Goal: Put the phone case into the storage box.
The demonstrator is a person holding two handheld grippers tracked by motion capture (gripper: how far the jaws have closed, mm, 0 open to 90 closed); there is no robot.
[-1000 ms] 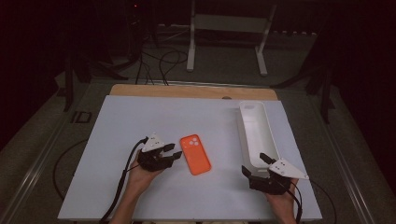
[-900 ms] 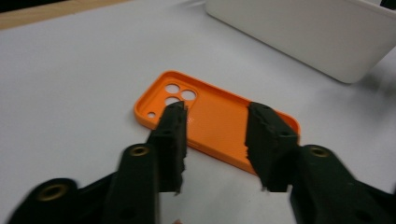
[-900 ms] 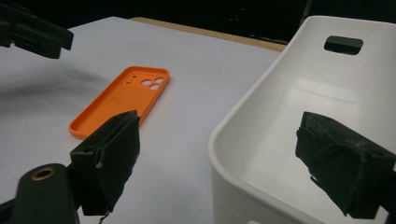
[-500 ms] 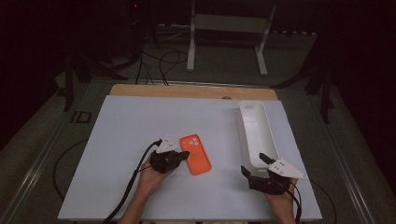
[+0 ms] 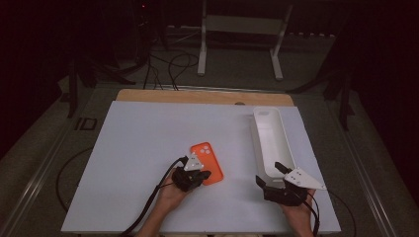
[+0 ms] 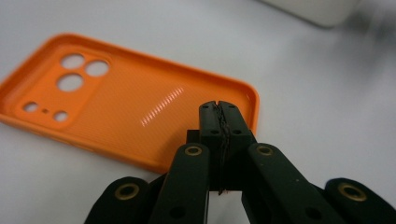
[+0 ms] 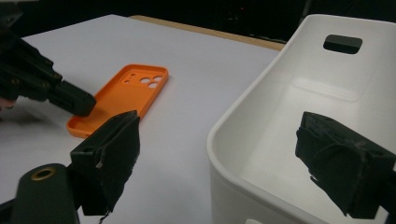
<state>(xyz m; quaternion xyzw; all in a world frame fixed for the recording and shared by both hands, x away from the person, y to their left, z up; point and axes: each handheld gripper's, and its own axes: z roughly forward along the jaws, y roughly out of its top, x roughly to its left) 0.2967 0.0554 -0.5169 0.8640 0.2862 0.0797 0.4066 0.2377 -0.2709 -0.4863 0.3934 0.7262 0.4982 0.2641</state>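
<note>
The orange phone case (image 5: 207,162) lies face-up, hollow side showing, near the middle of the desk (image 5: 148,148), a little toward the near edge, with its camera cut-outs at the far end. The left gripper (image 5: 199,174) sits at the case's near end with its 2 jaws pressed together; they have just been closing, and in the left gripper view the shut tips rest over the case's near rim with nothing visibly caught between them. That looks like a missed or unfinished pinch, so the likely step is picking the case up to carry it to the long white bin (image 5: 271,143) by the desk's right edge. To do it well, spread the jaws again, bring 1 jaw inside the hollow and 1 outside the short near wall, and close squarely on that wall; the thin, flexible rim could slip out of a shallow bite. Lift level before moving across. The right gripper (image 5: 269,174), jaws spread wide and holding nothing, waits at the bin's near end, close enough to steady it.
</note>
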